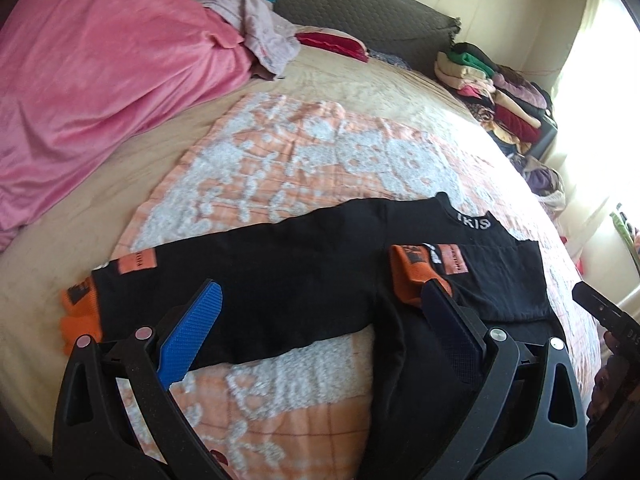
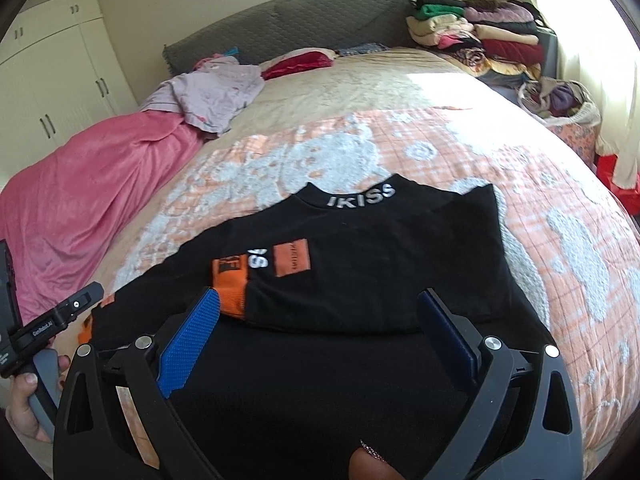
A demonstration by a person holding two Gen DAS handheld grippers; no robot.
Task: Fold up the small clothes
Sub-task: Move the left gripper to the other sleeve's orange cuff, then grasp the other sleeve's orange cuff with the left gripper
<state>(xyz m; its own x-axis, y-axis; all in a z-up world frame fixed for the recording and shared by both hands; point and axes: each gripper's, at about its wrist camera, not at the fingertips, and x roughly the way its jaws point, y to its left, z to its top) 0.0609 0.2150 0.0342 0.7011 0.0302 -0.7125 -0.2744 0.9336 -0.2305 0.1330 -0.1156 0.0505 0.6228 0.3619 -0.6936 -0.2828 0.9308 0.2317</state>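
On the orange-and-white tufted bedspread lies the black knit top, flat, one orange-cuffed sleeve folded across its chest | left wrist view: left gripper jaws wide apart, nothing between its ribbed blue pads | right wrist view: right gripper gaping above the top's hem, clamping nothing; pink plush blanket left of the top.

tongs agape, empty | black top (one sleeve folded) on bedspread
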